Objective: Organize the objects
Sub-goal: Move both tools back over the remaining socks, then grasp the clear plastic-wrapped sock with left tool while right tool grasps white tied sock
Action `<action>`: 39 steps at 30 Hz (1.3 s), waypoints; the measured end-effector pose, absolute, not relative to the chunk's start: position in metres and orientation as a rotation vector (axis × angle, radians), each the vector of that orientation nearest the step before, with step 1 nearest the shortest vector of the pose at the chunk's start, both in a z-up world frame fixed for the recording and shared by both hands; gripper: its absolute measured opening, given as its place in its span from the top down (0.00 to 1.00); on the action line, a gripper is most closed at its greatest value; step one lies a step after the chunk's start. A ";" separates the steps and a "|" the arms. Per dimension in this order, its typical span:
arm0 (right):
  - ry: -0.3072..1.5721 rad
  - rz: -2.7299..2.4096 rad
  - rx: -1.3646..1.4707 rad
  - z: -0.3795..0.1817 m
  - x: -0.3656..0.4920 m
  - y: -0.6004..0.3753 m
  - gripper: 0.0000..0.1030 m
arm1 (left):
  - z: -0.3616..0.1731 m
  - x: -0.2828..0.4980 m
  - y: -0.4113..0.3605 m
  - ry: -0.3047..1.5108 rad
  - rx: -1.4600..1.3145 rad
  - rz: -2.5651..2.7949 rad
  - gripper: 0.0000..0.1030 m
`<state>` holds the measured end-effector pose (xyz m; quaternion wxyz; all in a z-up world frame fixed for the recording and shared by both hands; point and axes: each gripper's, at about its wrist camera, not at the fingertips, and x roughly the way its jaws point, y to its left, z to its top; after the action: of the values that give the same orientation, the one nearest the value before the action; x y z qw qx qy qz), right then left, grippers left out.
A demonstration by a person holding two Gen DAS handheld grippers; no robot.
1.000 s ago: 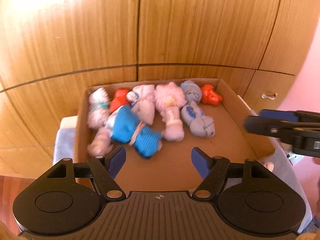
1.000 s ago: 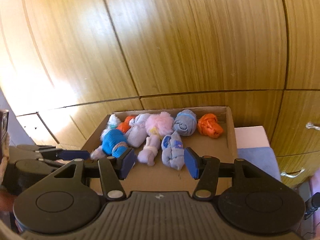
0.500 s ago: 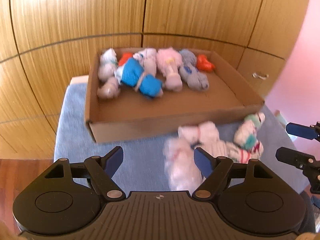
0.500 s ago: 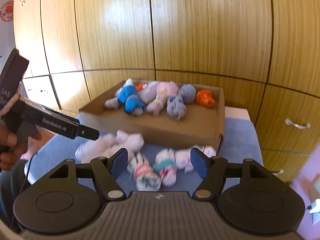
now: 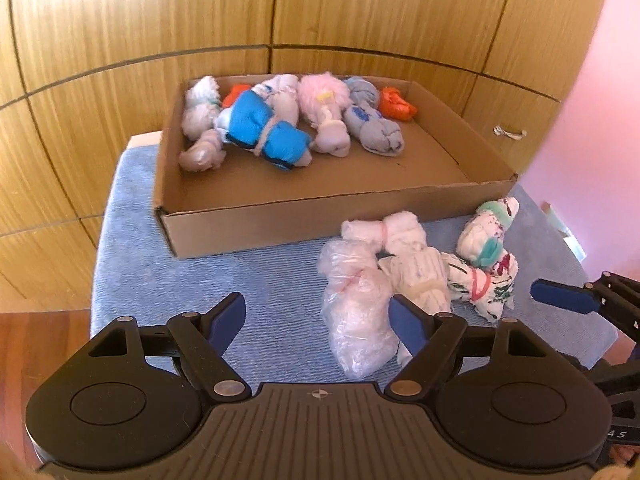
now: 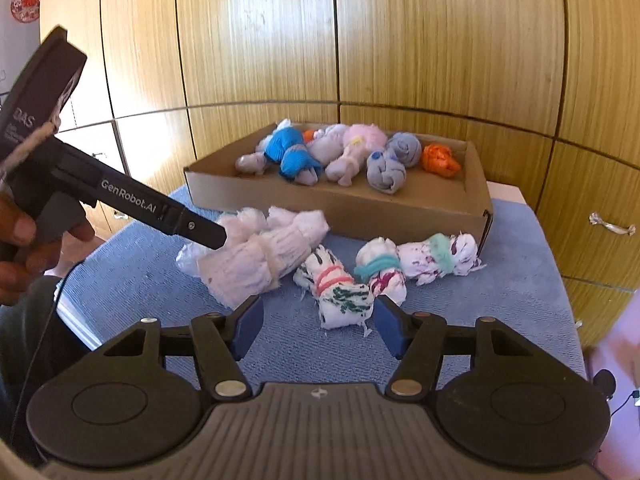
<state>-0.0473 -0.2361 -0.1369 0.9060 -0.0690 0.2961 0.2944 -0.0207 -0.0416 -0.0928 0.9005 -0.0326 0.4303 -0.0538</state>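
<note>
The left gripper point(image 5: 318, 322) hangs released near a clear plastic-wrapped white bundle point(image 5: 358, 320). The right gripper point(image 6: 316, 330) is closing, still unclenched, a green-streaked white sock roll point(image 6: 340, 294) at 12 o'clock between its fingers.

Each camera sits behind its own fingers, looking forward and down at the blue cloth point(image 5: 180, 280) from close by. Both share the cardboard box point(image 5: 280, 220) point(image 6: 340, 208) and sock bundles point(image 5: 412, 272) point(image 6: 256, 260); the right view looks from further right, catching the left gripper point(image 6: 216, 238) side-on
</note>
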 end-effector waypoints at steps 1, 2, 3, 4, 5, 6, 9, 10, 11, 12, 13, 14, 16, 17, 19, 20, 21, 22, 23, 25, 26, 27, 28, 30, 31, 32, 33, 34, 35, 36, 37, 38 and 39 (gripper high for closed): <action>0.615 0.606 -0.136 -0.137 -0.046 -0.236 0.44 | -0.094 -0.018 -0.043 0.893 -0.063 -0.114 0.19; 0.613 0.605 -0.129 -0.136 -0.046 -0.237 0.44 | -0.096 -0.016 -0.045 0.899 -0.060 -0.113 0.19; 0.609 0.607 -0.125 -0.135 -0.047 -0.236 0.44 | -0.097 -0.014 -0.045 0.905 -0.061 -0.115 0.19; 0.603 0.610 -0.129 -0.134 -0.048 -0.235 0.44 | -0.099 -0.012 -0.046 0.911 -0.061 -0.120 0.19; 0.599 0.614 -0.133 -0.133 -0.049 -0.234 0.44 | -0.101 -0.010 -0.048 0.918 -0.061 -0.124 0.19; 0.597 0.618 -0.137 -0.133 -0.050 -0.233 0.44 | -0.103 -0.008 -0.048 0.924 -0.064 -0.126 0.19; 0.593 0.627 -0.134 -0.132 -0.054 -0.230 0.43 | -0.107 -0.003 -0.049 0.940 -0.089 -0.141 0.33; 0.592 0.629 -0.133 -0.131 -0.055 -0.229 0.43 | -0.108 -0.002 -0.049 0.939 -0.096 -0.151 0.38; 0.592 0.633 -0.131 -0.131 -0.055 -0.228 0.43 | -0.108 -0.002 -0.049 0.938 -0.102 -0.156 0.53; 0.594 0.638 -0.130 -0.131 -0.056 -0.226 0.43 | -0.108 -0.002 -0.050 0.939 -0.102 -0.155 0.58; 0.594 0.641 -0.132 -0.131 -0.056 -0.225 0.43 | -0.107 -0.003 -0.049 0.938 -0.106 -0.154 0.58; 0.595 0.643 -0.133 -0.131 -0.056 -0.223 0.43 | -0.107 -0.004 -0.047 0.936 -0.115 -0.155 0.59; 0.601 0.652 -0.130 -0.129 -0.056 -0.219 0.42 | -0.104 -0.008 -0.043 0.932 -0.121 -0.147 0.60; 0.602 0.655 -0.129 -0.129 -0.056 -0.216 0.42 | -0.103 -0.010 -0.040 0.927 -0.126 -0.142 0.60; 0.607 0.659 -0.129 -0.128 -0.054 -0.210 0.41 | -0.099 -0.015 -0.033 0.918 -0.131 -0.129 0.60; 0.611 0.657 -0.127 -0.127 -0.053 -0.206 0.41 | -0.098 -0.017 -0.030 0.912 -0.126 -0.120 0.60; 0.621 0.656 -0.122 -0.127 -0.052 -0.201 0.40 | -0.097 -0.019 -0.028 0.905 -0.115 -0.108 0.60; 0.632 0.657 -0.118 -0.127 -0.050 -0.196 0.40 | -0.097 -0.021 -0.026 0.901 -0.104 -0.096 0.60; 0.642 0.654 -0.115 -0.127 -0.048 -0.191 0.40 | -0.097 -0.022 -0.023 0.900 -0.105 -0.091 0.60; 0.660 0.639 -0.112 -0.130 -0.045 -0.181 0.39 | -0.096 -0.025 -0.018 0.893 -0.105 -0.087 0.60; 0.670 0.624 -0.112 -0.131 -0.043 -0.177 0.39 | -0.095 -0.027 -0.018 0.885 -0.091 -0.081 0.60; 0.682 0.606 -0.108 -0.133 -0.041 -0.172 0.39 | -0.095 -0.028 -0.017 0.880 -0.081 -0.078 0.60; 0.694 0.590 -0.104 -0.136 -0.038 -0.170 0.38 | -0.095 -0.029 -0.016 0.877 -0.079 -0.078 0.60; 0.724 0.545 -0.092 -0.141 -0.033 -0.165 0.38 | -0.097 -0.030 -0.014 0.878 -0.082 -0.084 0.59; 0.734 0.531 -0.081 -0.143 -0.031 -0.164 0.38 | -0.098 -0.030 -0.013 0.878 -0.082 -0.086 0.59; 0.740 0.522 -0.068 -0.145 -0.029 -0.164 0.38 | -0.100 -0.030 -0.011 0.880 -0.086 -0.087 0.59; 0.744 0.516 -0.062 -0.146 -0.029 -0.164 0.39 | -0.101 -0.030 -0.010 0.885 -0.093 -0.091 0.59; 0.742 0.517 -0.058 -0.146 -0.030 -0.164 0.40 | -0.102 -0.029 -0.009 0.889 -0.097 -0.096 0.59; 0.741 0.527 -0.056 -0.146 -0.031 -0.163 0.45 | -0.103 -0.029 -0.008 0.891 -0.098 -0.099 0.59; 0.740 0.534 -0.058 -0.146 -0.032 -0.163 0.48 | -0.104 -0.030 -0.007 0.891 -0.099 -0.102 0.59; 0.732 0.534 -0.064 -0.145 -0.033 -0.163 0.49 | -0.104 -0.030 -0.007 0.892 -0.099 -0.107 0.59; 0.726 0.541 -0.066 -0.145 -0.035 -0.163 0.50 | -0.105 -0.030 -0.006 0.892 -0.100 -0.111 0.59; 0.721 0.554 -0.066 -0.144 -0.036 -0.165 0.51 | -0.106 -0.029 -0.006 0.891 -0.100 -0.113 0.59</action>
<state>-0.0364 -0.1648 -0.1440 0.8979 -0.0318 0.3483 0.2673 -0.0295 -0.0059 -0.1057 0.8996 -0.0483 0.4306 -0.0545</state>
